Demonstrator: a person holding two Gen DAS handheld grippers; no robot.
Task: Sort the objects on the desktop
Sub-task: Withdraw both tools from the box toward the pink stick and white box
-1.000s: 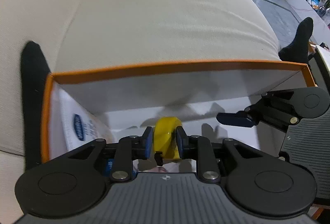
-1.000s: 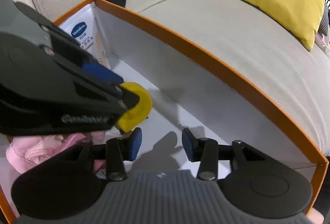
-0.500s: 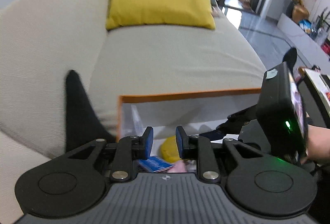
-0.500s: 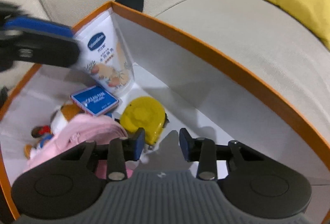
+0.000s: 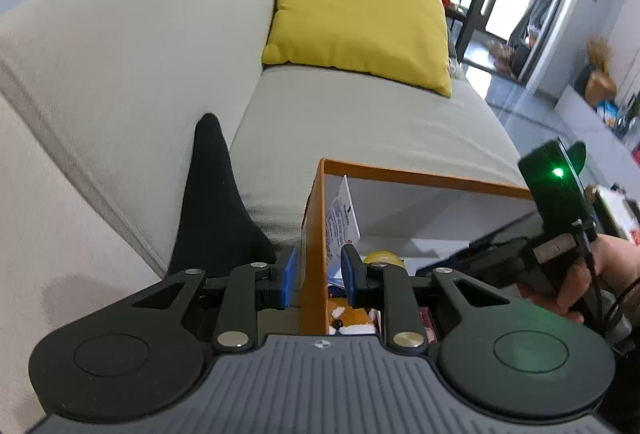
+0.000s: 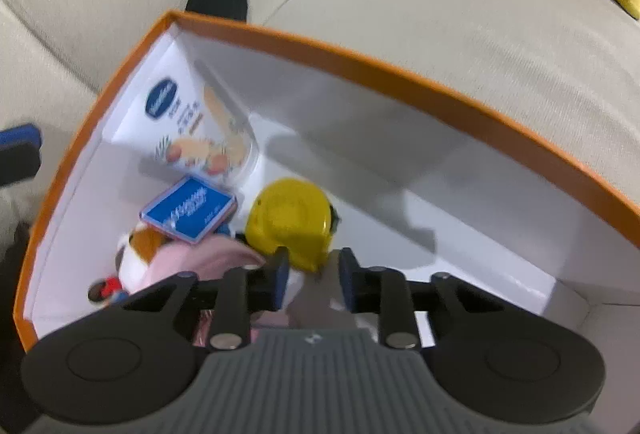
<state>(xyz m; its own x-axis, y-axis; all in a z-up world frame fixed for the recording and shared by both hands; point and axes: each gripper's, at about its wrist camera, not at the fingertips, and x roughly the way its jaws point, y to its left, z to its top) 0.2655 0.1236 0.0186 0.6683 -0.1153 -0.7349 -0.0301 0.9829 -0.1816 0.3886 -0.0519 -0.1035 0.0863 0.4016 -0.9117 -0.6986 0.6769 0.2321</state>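
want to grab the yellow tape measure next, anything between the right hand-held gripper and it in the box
Nothing visible blocks it. The right hand-held gripper is just above the yellow tape measure, nothing between its fingers. A blue card and pink cloth lie beside it, inside the orange box.

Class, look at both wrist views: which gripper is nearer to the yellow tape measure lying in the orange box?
Right. The right gripper hangs inside the box, just above the tape measure. The left gripper straddles the box's side wall, with the tape measure beyond its fingertips.
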